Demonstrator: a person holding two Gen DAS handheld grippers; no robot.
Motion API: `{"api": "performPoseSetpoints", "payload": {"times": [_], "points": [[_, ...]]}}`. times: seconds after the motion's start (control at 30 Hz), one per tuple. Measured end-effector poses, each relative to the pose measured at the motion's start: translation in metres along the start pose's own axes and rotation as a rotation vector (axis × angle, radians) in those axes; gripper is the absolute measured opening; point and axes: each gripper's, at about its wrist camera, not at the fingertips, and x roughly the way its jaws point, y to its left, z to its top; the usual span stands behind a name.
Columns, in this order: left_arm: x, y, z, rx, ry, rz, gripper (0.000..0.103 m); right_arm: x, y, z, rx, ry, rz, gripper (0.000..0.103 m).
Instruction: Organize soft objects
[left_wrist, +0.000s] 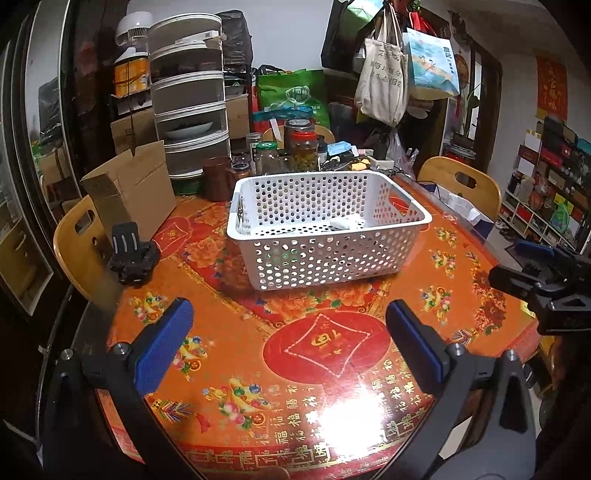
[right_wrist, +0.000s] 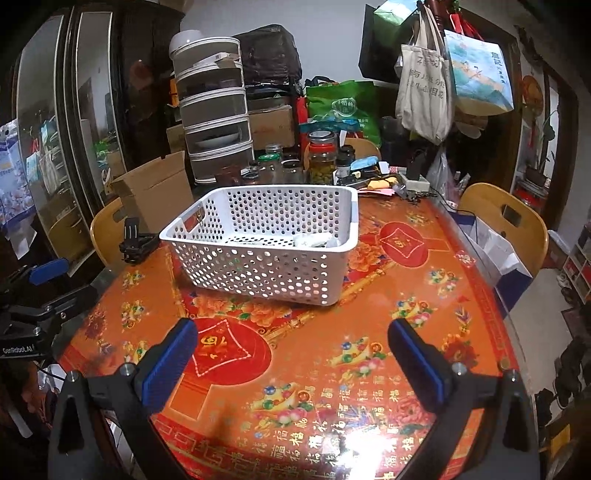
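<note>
place: cluttered home dining room | evidence: festive red tablecloth, wooden chairs, pickle jars, hanging tote bags, stacked food covers

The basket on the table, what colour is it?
White, its walls perforated with round holes. The basket shows best in the left wrist view.

Left claw and right claw gape wide.

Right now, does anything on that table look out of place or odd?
Mildly: the white perforated plastic basket sits skewed to the table edge, and a black clamp-like mount perches at the orange patterned tablecloth's rim. Nothing spilled or broken.
</note>
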Motion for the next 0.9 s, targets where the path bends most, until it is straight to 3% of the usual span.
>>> {"api": "performPoseSetpoints", "payload": {"times": [0.9], "points": [[0.0005,-0.0014,-0.0062,-0.009,0.006,-0.014,0.103,-0.0076,-0.0006,-0.0051,-0.008,-0.009,0.008,0.102]]}}
